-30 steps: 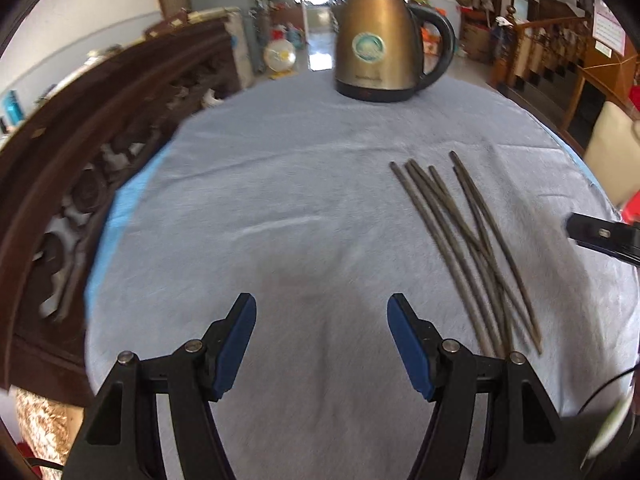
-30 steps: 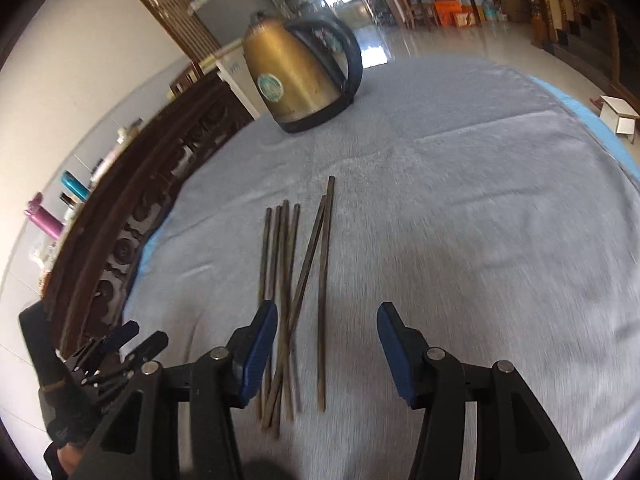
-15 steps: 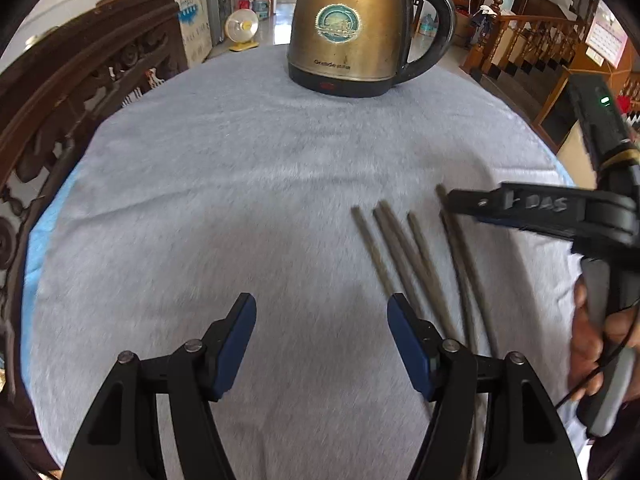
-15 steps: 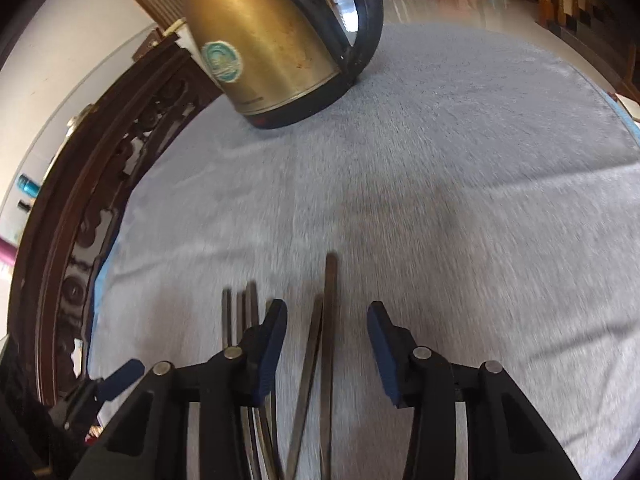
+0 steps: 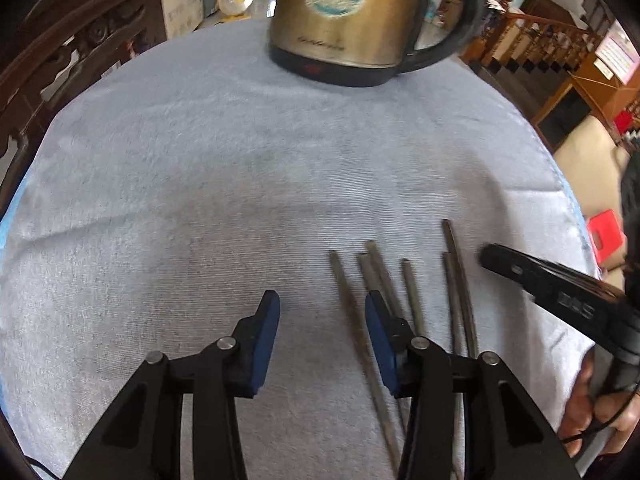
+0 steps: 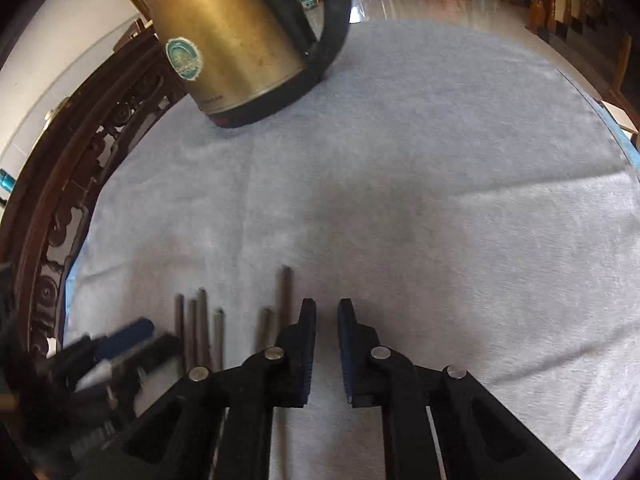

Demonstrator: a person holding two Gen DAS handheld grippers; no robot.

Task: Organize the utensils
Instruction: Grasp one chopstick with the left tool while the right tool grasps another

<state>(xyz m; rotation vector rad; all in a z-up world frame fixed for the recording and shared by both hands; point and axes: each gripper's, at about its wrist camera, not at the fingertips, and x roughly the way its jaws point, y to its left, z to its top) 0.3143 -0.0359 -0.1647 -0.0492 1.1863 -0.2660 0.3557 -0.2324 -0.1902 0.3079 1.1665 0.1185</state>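
Observation:
Several dark wooden chopsticks [image 5: 408, 292] lie side by side on a grey-blue cloth [image 5: 200, 184]. They also show in the right wrist view [image 6: 208, 328]. My left gripper [image 5: 322, 308] is open and empty, low over the cloth, its right finger over the leftmost sticks. My right gripper [image 6: 326, 314] has its jaws nearly closed with a narrow gap and nothing between them, just right of the rightmost chopstick [image 6: 283, 300]. The right gripper [image 5: 560, 296] shows in the left wrist view, right of the sticks.
A brass-coloured electric kettle [image 5: 352, 16] with a black handle stands at the far side of the round table, and also shows in the right wrist view [image 6: 236, 36]. A carved dark wooden chair back [image 6: 60, 184] borders the table's left edge. The left gripper [image 6: 120, 344] shows blurred at lower left.
Both grippers have moved forward and lower toward the chopsticks and kettle. My right gripper's jaws have narrowed from wide open to a small gap. The left jaws have narrowed a little.

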